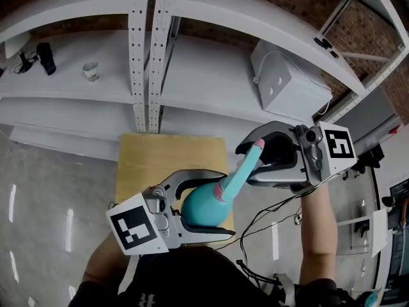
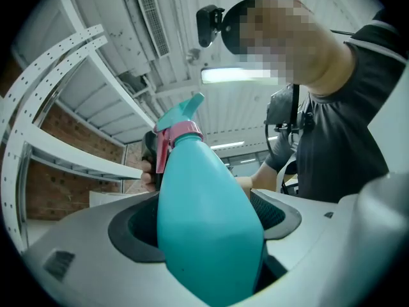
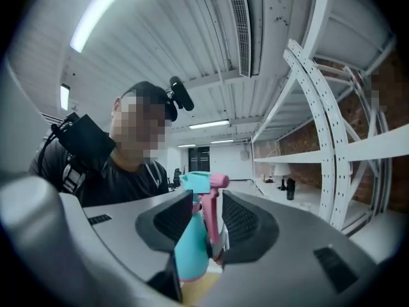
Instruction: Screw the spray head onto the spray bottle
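Note:
A teal spray bottle [image 1: 199, 208] is held tilted above the wooden table [image 1: 153, 158], its round body clamped in my left gripper [image 1: 220, 204], which is shut wide on it. The bottle [image 2: 211, 222] fills the left gripper view, with the pink collar and the teal spray head [image 2: 182, 117] on top. My right gripper [image 1: 246, 165] reaches in from the right and closes on the spray head [image 1: 249, 162]. In the right gripper view the spray head [image 3: 204, 190] with its pink trigger stands between the two pads, the trigger against the right pad [image 3: 239, 226].
A white shelf rack with perforated posts [image 1: 144, 56] stands behind the table, with a cup [image 1: 91, 71] and a white box [image 1: 287, 78] on it. Cables [image 1: 268, 216] lie on the floor at the right. The person's arm [image 1: 316, 229] carries the right gripper.

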